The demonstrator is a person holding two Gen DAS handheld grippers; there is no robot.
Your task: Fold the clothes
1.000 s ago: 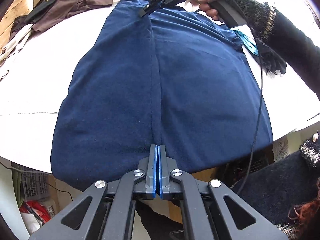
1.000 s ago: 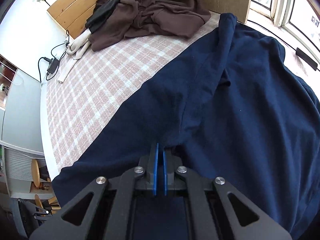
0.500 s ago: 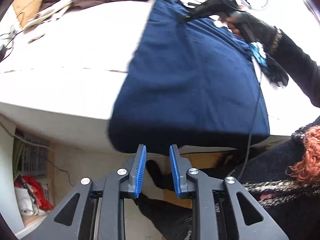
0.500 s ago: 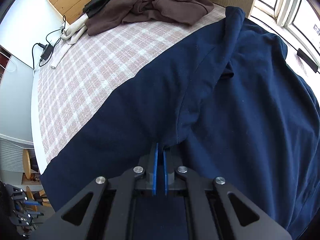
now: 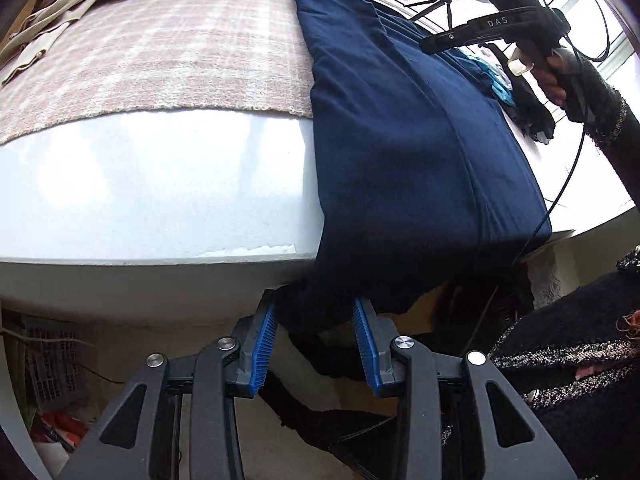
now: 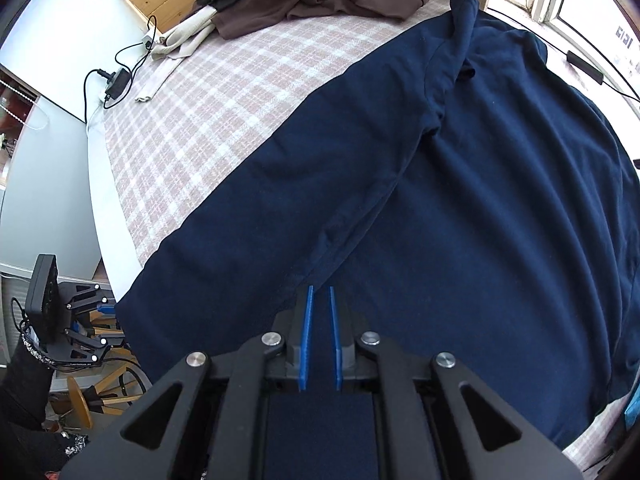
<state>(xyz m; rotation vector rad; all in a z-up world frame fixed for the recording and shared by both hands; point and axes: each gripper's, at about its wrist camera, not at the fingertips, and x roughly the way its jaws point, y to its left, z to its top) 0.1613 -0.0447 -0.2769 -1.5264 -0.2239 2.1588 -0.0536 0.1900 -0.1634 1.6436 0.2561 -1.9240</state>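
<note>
**Navy garment: both grips released, fold laid down**

Navy garment (image 5: 400,128) lies lengthwise on the surface (image 5: 160,184), one side folded over to a centre ridge, near hem hanging off the edge. Left hand-held gripper (image 5: 316,344): was clamped on the hem a second ago, now wide and empty, below the edge. Right hand-held gripper (image 6: 319,332): was pinched on the far fold, now a narrow gap, nothing between the pads, lifted above the cloth. Likely that lengthwise fold is set; regrasp needed for any further one.

Left gripper (image 5: 316,344) jaws wide apart; right gripper (image 6: 319,334) — narrowly parted.
</note>
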